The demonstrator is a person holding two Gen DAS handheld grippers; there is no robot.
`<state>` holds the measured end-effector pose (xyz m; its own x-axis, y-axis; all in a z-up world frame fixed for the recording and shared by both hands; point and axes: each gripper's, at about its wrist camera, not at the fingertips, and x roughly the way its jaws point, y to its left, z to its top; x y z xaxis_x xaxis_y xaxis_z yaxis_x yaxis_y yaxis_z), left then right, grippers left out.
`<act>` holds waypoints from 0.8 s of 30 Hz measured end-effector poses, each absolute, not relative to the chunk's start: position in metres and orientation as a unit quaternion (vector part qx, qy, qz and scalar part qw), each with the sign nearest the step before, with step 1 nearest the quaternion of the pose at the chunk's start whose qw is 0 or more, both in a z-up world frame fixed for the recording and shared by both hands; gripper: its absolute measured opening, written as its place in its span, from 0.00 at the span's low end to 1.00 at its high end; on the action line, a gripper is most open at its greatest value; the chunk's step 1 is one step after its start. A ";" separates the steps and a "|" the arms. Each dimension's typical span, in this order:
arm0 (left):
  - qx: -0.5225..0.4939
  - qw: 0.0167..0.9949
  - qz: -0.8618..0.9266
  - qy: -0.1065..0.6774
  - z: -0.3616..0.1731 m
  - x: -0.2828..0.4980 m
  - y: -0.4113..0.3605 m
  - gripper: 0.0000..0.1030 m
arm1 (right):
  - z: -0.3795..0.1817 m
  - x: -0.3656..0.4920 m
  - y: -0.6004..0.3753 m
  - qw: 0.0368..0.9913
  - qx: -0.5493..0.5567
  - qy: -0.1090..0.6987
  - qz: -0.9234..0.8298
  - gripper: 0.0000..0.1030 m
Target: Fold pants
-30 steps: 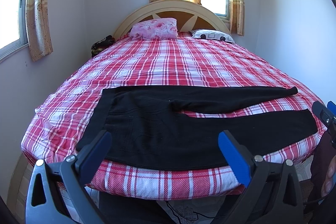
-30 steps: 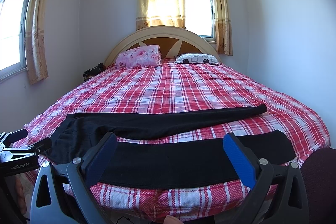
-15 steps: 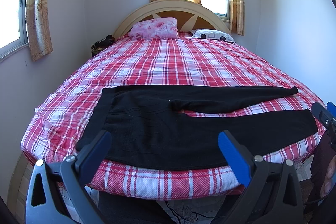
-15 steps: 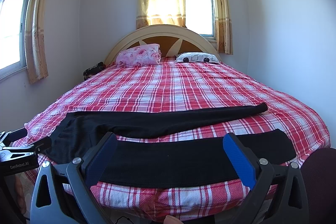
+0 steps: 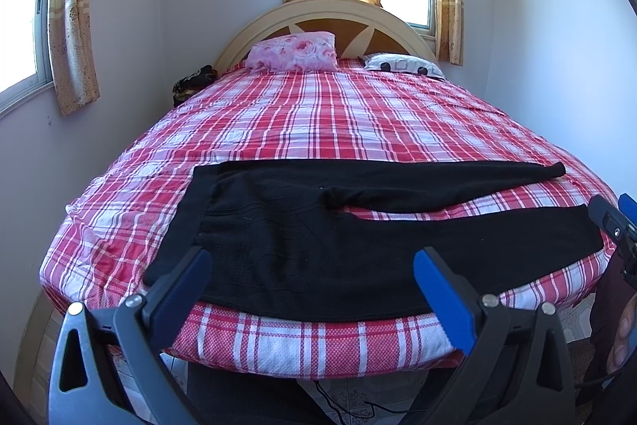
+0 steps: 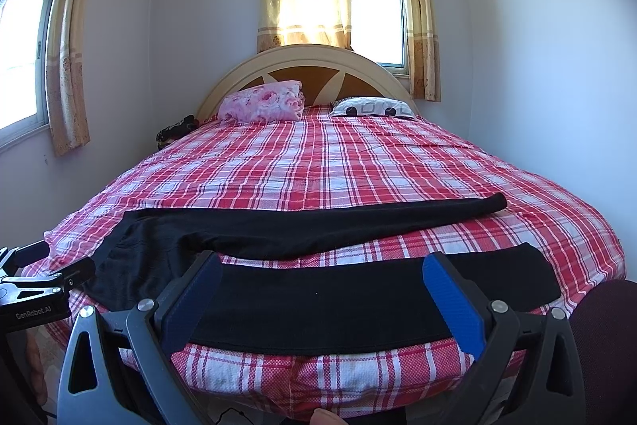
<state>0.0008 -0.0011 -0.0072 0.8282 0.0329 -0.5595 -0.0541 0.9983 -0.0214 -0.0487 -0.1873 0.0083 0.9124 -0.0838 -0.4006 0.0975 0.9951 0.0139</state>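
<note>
Both grippers, left gripper (image 5: 308,279) and right gripper (image 6: 320,283), hang with jaws spread wide and holding nothing, just off the foot of the bed (image 6: 358,162), where the black pants (image 5: 318,237) lie flat with legs splayed apart. The near leg (image 6: 358,299) sits right at the mattress edge, so a sloppy pinch could drag it off or snag the plaid sheet (image 5: 318,341) too.

The only readable lettering is what looks like "GenRobot.AI", small and white, on the black body of the left hand-held gripper (image 6: 47,267) at the right-wrist view's left edge.
</note>
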 end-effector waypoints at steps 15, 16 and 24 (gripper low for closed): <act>-0.010 0.951 0.021 0.309 -0.021 0.007 -0.006 1.00 | -0.004 -0.036 -0.194 0.971 0.018 0.231 -0.057 0.99; -0.010 0.950 0.020 0.311 -0.022 0.008 -0.007 1.00 | -0.005 -0.035 -0.195 0.971 0.018 0.232 -0.059 0.99; 0.015 0.946 0.028 0.322 -0.039 0.026 -0.005 1.00 | -0.024 -0.019 -0.205 0.965 0.006 0.252 -0.070 0.99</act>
<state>0.0263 -0.0046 -0.0393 0.7906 0.0635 -0.6090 -0.0440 0.9979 0.0469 -0.0189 -0.2046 -0.0239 0.8630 -0.1322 -0.4876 0.1385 0.9901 -0.0234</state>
